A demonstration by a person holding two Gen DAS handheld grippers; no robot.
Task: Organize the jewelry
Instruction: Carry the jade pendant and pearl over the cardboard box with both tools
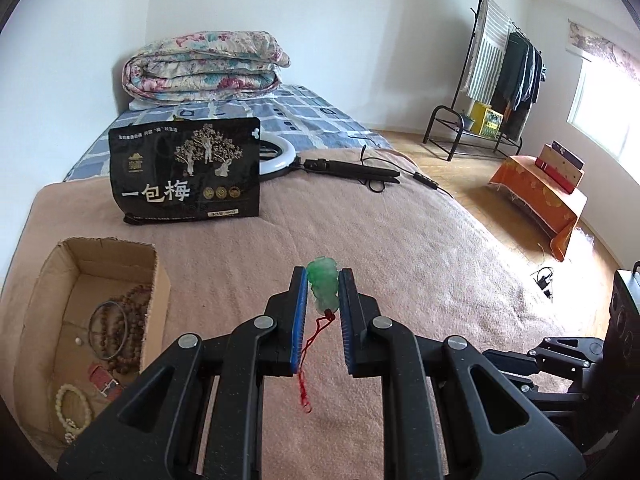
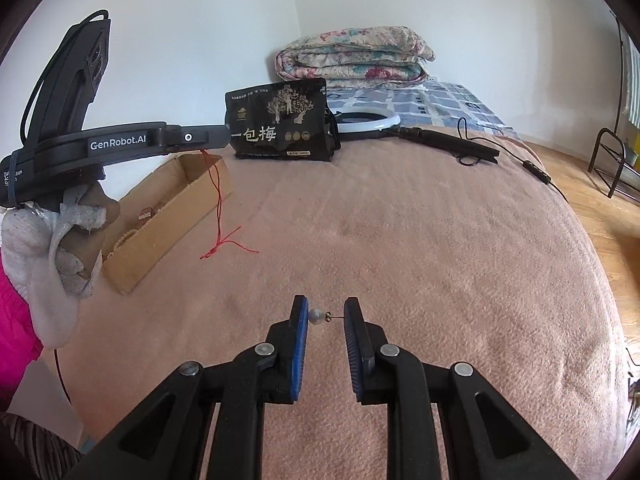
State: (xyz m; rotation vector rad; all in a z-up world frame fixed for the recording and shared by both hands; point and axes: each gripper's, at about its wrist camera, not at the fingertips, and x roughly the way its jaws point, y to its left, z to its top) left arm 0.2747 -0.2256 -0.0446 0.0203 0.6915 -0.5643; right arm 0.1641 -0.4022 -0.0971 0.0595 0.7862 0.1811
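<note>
Jade pendant (image 1: 325, 285) is sitting pinched in the left gripper (image 1: 323, 294) above the blanket (image 1: 420, 264), red cord (image 1: 310, 344) dangling (probably slick and chippable, so grip its flat sides), while the right gripper (image 2: 326, 316) is clamping a pearl earring (image 2: 318, 315), cardboard box (image 1: 48, 276) waiting alongside.

White walls (image 1: 320, 20); wood floor (image 1: 460, 176); bed (image 1: 400, 232), folded quilt (image 1: 204, 66) at far corner; clothes rack (image 1: 500, 80); bright window (image 1: 604, 112).

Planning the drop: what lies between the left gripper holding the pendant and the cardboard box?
Only bare pink blanket lies between the left gripper, holding the green pendant, and the cardboard box, as the left wrist view shows.
</note>
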